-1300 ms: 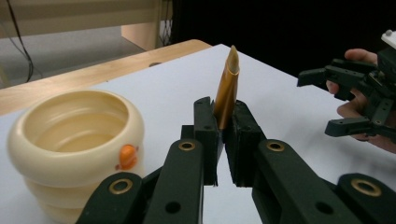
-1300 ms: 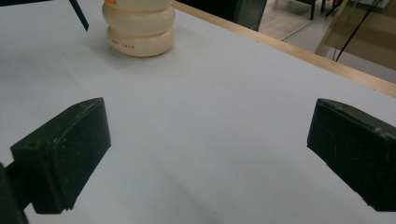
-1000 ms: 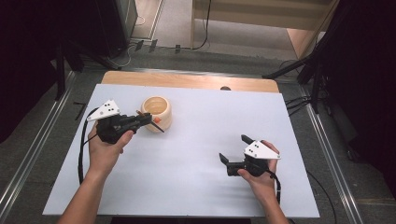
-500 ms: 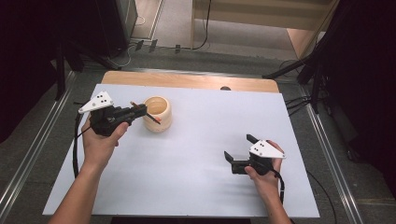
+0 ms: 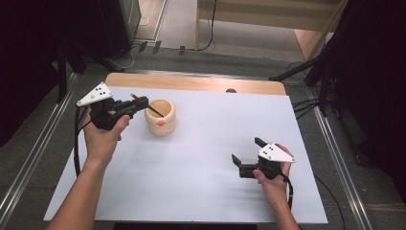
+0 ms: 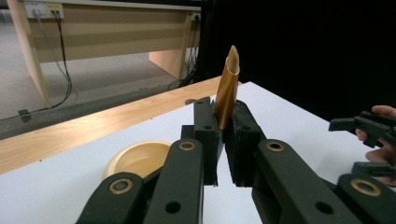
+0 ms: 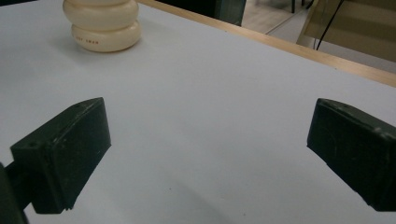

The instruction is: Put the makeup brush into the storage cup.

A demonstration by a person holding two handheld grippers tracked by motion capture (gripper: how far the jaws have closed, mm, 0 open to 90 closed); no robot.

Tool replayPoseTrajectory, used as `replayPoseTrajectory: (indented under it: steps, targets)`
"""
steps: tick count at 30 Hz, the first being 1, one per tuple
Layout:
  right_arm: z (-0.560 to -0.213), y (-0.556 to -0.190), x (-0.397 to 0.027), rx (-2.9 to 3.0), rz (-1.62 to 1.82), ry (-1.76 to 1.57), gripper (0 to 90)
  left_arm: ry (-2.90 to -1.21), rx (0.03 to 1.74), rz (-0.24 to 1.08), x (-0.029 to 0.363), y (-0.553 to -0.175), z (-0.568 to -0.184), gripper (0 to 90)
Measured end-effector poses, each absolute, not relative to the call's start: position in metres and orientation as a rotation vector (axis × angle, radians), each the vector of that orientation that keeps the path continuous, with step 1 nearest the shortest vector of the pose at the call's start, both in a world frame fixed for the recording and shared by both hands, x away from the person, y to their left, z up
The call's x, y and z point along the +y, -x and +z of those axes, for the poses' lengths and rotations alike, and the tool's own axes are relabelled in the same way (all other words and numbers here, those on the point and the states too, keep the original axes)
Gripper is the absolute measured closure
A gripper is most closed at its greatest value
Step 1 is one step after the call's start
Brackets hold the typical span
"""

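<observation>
My left gripper (image 5: 139,103) is shut on a slim brown stick (image 5: 154,110) at the far left of the white table top (image 5: 215,129). The stick's far end slants over the mouth of a cream ribbed cup (image 5: 160,123); I cannot tell whether it touches the cup. In the left gripper view the stick (image 6: 228,88) rises from between the pads of the left gripper (image 6: 226,128), with the cup (image 6: 135,161) below and to the left. My right gripper (image 5: 246,149) rests near the front right, open with nothing in it. In the right gripper view the right gripper (image 7: 205,140) faces bare table, with the cup (image 7: 102,23) far off.
A wooden strip (image 5: 191,82) runs along the table's far edge, with a small dark hole (image 5: 231,90) in it. Metal rails (image 5: 335,143) flank both sides. Cables lie on the floor beyond. A wooden desk (image 6: 93,32) stands behind.
The left hand has lifted a little and drawn back toward the far left with the stick, whose end stays over the cup. The right hand has barely shifted.
</observation>
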State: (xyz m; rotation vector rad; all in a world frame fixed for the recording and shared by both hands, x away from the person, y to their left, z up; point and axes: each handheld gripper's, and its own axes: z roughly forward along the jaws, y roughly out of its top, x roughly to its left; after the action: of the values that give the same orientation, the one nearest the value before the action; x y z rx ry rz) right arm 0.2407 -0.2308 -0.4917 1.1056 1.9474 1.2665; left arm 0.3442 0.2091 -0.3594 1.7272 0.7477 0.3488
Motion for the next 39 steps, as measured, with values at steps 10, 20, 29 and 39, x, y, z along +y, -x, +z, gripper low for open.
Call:
replayPoseTrajectory:
  steps: [10,20,29,39]
  targets:
    - [-0.492,-0.241,-0.230,1.948,1.265,-1.106,0.0,-1.745,0.780,0.426,0.203,-0.351,-0.365,84.9]
    - [-0.492,-0.240,-0.230,1.951,1.267,-1.107,0.0,-1.775,0.824,0.442,0.199,-0.361,-0.383,84.9]
    - [-0.492,-0.241,-0.229,1.956,1.263,-1.100,0.0,-1.796,0.856,0.451,0.198,-0.367,-0.396,84.8]
    - [-0.493,-0.241,-0.228,1.958,1.261,-1.098,0.0,-1.828,0.886,0.434,0.194,-0.375,-0.412,84.8]
